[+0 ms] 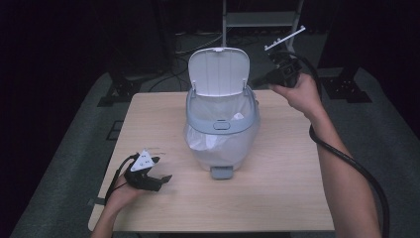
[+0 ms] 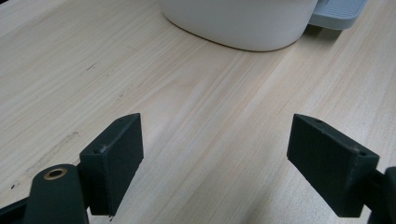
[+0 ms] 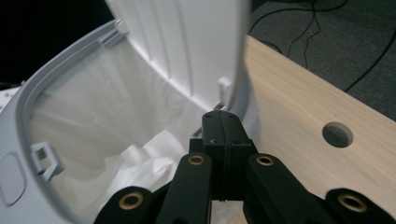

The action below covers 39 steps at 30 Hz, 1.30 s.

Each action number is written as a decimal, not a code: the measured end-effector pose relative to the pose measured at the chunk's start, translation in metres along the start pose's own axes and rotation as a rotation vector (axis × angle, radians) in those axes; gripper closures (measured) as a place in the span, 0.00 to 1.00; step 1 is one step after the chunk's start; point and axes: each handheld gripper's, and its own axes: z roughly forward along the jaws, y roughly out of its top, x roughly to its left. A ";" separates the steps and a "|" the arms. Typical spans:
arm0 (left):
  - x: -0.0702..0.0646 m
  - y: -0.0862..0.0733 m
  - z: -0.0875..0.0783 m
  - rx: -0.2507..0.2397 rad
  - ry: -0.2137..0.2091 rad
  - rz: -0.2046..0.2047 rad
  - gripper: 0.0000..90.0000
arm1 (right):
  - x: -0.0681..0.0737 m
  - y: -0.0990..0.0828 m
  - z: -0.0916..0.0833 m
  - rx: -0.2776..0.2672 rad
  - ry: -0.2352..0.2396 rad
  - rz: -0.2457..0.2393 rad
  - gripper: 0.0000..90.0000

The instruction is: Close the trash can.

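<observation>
Left gripper (image 1: 159, 169) I see resting low at the table's (image 1: 277, 198) near left, jaws wide apart and empty. At mid-table stands the white pedal bin (image 1: 222, 130), lid (image 1: 219, 70) raised. Right gripper (image 3: 220, 140), jaws pressed together on nothing, hangs at the bin's rim beside that lid.

white bin (image 1: 221, 130) with grey rim, pale wood table (image 1: 277, 188), black claws.
</observation>
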 end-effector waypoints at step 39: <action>0.001 -0.002 -0.001 0.002 0.009 0.004 0.19 | -0.021 0.041 0.012 -0.110 0.026 0.024 1.00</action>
